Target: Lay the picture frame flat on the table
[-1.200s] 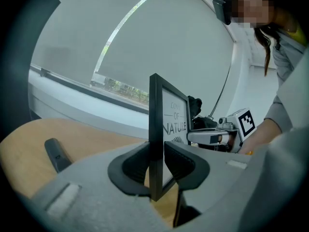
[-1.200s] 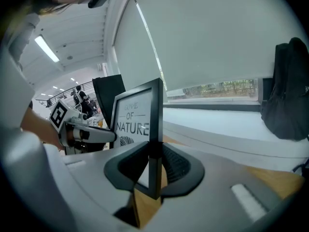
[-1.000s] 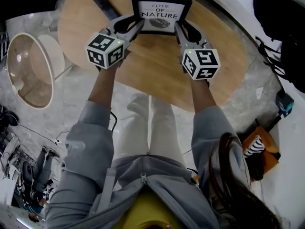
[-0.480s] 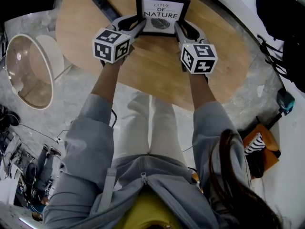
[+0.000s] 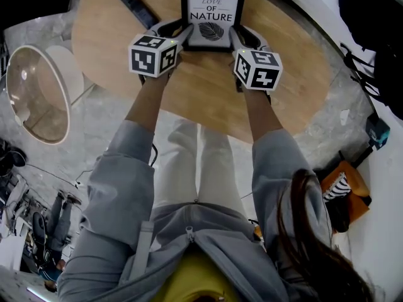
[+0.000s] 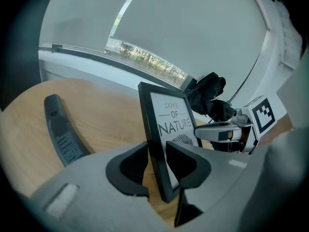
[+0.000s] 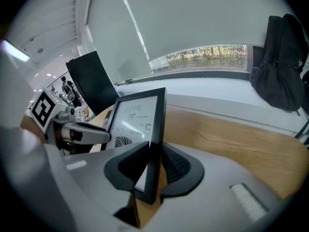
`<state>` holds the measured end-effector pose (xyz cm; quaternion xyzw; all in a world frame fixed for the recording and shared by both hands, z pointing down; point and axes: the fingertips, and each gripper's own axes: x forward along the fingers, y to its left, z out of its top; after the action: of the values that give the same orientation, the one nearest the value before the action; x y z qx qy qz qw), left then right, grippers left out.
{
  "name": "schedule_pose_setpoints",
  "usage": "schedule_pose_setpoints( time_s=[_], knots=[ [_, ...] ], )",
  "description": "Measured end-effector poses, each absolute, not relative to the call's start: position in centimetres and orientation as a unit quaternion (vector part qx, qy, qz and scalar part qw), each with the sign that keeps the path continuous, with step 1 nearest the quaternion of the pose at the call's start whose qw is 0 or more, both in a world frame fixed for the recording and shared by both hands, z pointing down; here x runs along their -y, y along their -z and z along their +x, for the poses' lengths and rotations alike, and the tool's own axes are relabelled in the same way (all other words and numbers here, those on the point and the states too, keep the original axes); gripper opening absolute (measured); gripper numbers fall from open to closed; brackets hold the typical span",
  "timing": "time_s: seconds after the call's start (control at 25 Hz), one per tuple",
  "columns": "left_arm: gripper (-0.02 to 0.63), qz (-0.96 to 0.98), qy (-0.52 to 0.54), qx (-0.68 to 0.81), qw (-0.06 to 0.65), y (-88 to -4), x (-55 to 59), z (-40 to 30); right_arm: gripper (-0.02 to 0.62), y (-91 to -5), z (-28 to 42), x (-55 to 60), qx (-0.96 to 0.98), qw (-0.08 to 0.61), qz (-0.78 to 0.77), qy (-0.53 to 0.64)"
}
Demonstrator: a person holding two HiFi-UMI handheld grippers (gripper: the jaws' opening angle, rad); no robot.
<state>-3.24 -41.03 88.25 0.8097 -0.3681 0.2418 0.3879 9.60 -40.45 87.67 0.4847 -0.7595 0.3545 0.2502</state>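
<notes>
A black picture frame (image 5: 212, 19) with a "LOVE OF NATURE" print stands tilted back at the far side of the round wooden table (image 5: 208, 87). My left gripper (image 5: 184, 33) clasps its left edge. In the left gripper view the frame (image 6: 169, 124) sits between the left gripper's (image 6: 157, 156) pads, which are opening while still at the edge. My right gripper (image 5: 234, 35) is shut on the right edge. The right gripper view shows the frame (image 7: 137, 115) pinched between the right gripper's (image 7: 154, 158) pads, with its bottom just above the wood.
A black remote (image 5: 137, 6) lies on the table left of the frame, close to my left gripper. A round glass side table (image 5: 34, 93) stands on the floor at left. A black backpack (image 5: 371, 17) hangs at the right, beyond the table edge.
Both grippers have moved further across the table with the frame. The frame has tipped back, so its print faces up more fully.
</notes>
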Motion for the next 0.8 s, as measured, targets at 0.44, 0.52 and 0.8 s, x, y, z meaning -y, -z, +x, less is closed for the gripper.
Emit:
schedule_pose_setpoints(
  time_s=[0.44,0.52,0.8],
  knots=[
    [0.233,0.798,-0.217,0.414,0.380,-87.8,41.5,-4.5,0.138,-88.0,11.1,40.2,0.729,0.265,0.519,-0.361],
    [0.233,0.799,-0.217,0.416,0.375,-87.4,41.2,-4.6,0.130,-87.7,11.3,39.8,0.727,0.266,0.522,-0.359],
    [0.060,0.804,-0.227,0.408,0.368,-84.5,40.3,-3.8,0.007,-84.5,11.8,39.2,0.725,0.266,0.534,-0.345]
  ],
)
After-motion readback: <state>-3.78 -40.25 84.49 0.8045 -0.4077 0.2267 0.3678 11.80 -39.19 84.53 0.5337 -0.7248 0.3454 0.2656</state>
